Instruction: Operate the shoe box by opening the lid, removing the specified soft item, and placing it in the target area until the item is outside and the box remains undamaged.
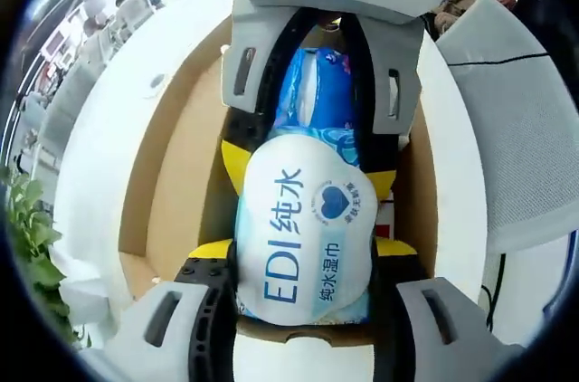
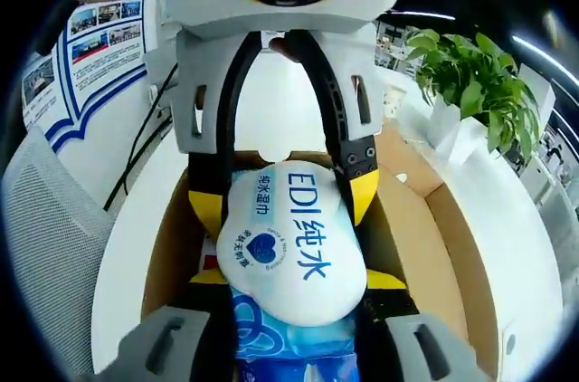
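The wet-wipes pack (image 1: 306, 235) is being held above the open shoe box (image 1: 176, 192), pinched from opposite ends: the left gripper (image 1: 303, 287) is closing on its white end, at 6 o'clock in the left gripper view, and the right gripper (image 2: 294, 310) on its blue end, at 6 o'clock in the right gripper view. The soft pack is being squeezed and could be slipping or tearing if the two grippers are pulled apart or twisted against each other. The cardboard walls could be getting caught and bent if the pack is being dragged sideways rather than lifted. The box floor beneath the pack is being hidden, the lid and the target area cannot be made out, and the fingertips are being covered by the pack
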